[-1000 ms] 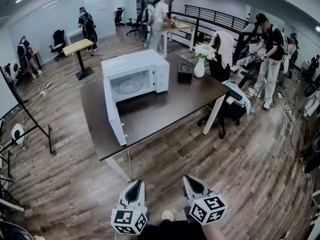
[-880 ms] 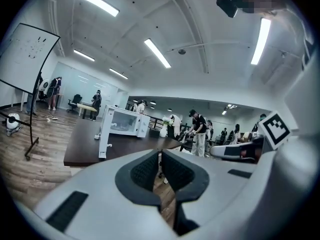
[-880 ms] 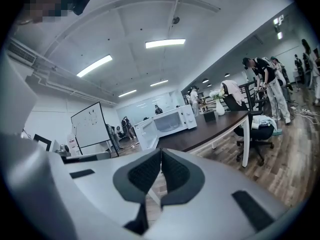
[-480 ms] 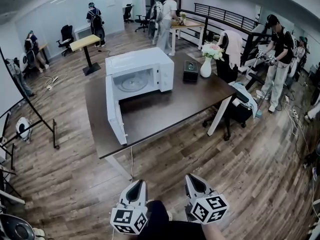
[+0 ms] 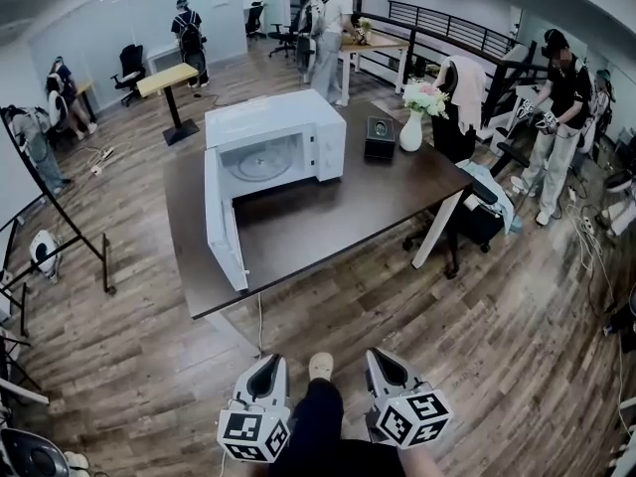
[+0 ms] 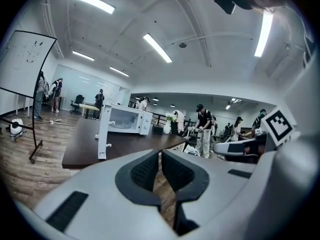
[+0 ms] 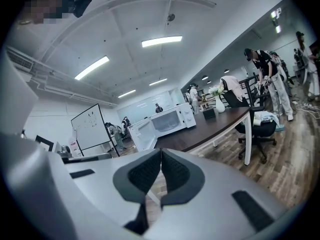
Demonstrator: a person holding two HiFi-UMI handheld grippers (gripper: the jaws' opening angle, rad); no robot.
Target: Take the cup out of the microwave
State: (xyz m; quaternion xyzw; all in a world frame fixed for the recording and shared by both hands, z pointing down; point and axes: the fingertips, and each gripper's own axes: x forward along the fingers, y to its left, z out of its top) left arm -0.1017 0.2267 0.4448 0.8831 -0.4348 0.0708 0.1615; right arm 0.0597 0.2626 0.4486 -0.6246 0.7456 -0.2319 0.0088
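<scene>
No word, number or brand can be read anywhere in these views. The marker cube (image 5: 256, 435) on the left gripper (image 5: 266, 368) and the marker cube (image 5: 415, 417) on the right gripper (image 5: 384, 358), both nearest the viewer, carry only black-and-white square patterns, no letters. The whiteboard (image 6: 25, 64) at the left bears a few small dark marks, too small to read. The microwave (image 5: 273, 132) on the bench (image 5: 328, 222) shows no legible label.
</scene>
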